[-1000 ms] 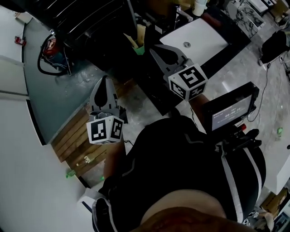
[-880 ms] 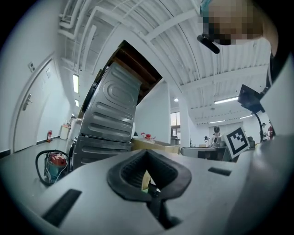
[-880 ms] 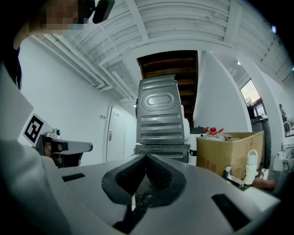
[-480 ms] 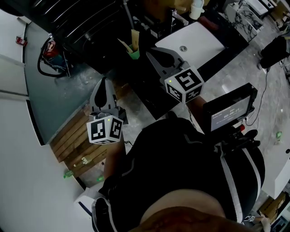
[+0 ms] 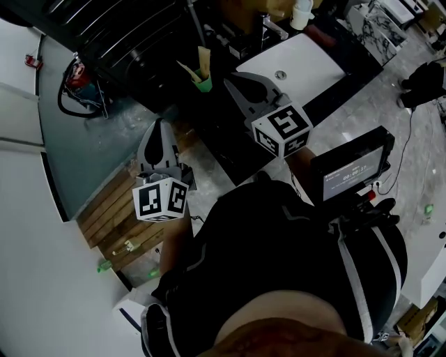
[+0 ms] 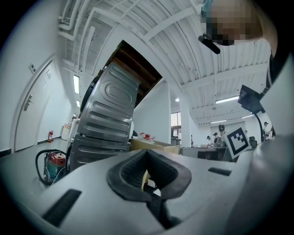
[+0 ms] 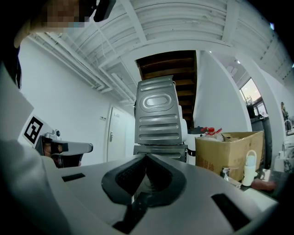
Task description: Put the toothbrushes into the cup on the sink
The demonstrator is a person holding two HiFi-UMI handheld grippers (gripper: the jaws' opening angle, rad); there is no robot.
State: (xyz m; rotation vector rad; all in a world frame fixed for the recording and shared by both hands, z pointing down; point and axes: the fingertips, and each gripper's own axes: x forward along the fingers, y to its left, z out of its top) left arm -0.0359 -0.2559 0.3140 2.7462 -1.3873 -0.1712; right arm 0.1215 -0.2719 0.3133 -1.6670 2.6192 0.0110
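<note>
White walls (image 7: 69, 101), ribbed ceiling (image 7: 183, 23), white door (image 7: 114, 137), cardboard box (image 7: 229, 153), grey floor (image 5: 83, 160).

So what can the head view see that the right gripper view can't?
Only the head view shows the green cup, the white sink and a screen. Only the right gripper view shows a door and the ceiling. Both show the tap, the white bottle and the left hand-held gripper.

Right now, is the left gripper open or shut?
Shut. In the left gripper view the two tips of the left gripper meet at a point, with no gap between them.
</note>
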